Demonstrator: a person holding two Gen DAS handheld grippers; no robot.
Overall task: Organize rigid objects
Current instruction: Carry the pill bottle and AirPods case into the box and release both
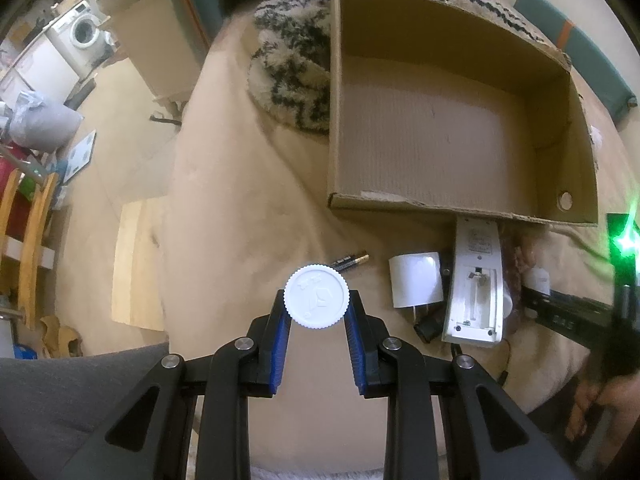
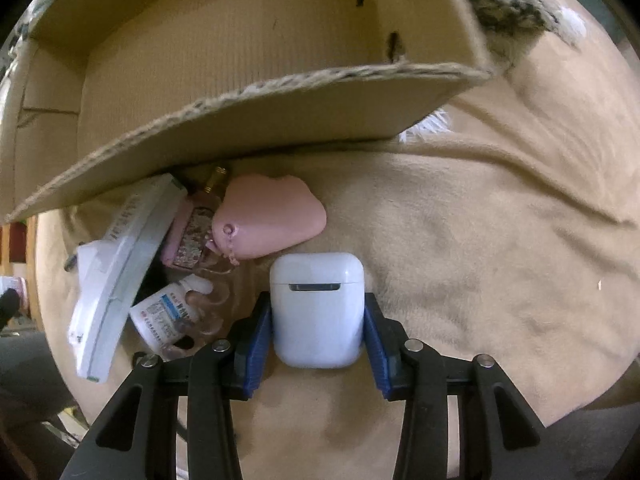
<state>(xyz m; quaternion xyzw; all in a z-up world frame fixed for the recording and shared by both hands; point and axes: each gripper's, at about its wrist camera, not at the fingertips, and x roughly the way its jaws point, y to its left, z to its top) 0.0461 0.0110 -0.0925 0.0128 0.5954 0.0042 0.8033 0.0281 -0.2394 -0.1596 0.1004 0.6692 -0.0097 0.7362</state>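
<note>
underneath, beige blanket; washing machine stands far off left

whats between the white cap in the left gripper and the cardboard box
In the left wrist view, only bare beige blanket lies between the white cap and the cardboard box; two batteries lie just beside the cap.

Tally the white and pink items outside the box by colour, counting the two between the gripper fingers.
White: 5 (cap, charger plug, remote, earbud case, small labelled bottle)
Pink: 2 (pouch, glittery bottle)
Total: 7
</note>
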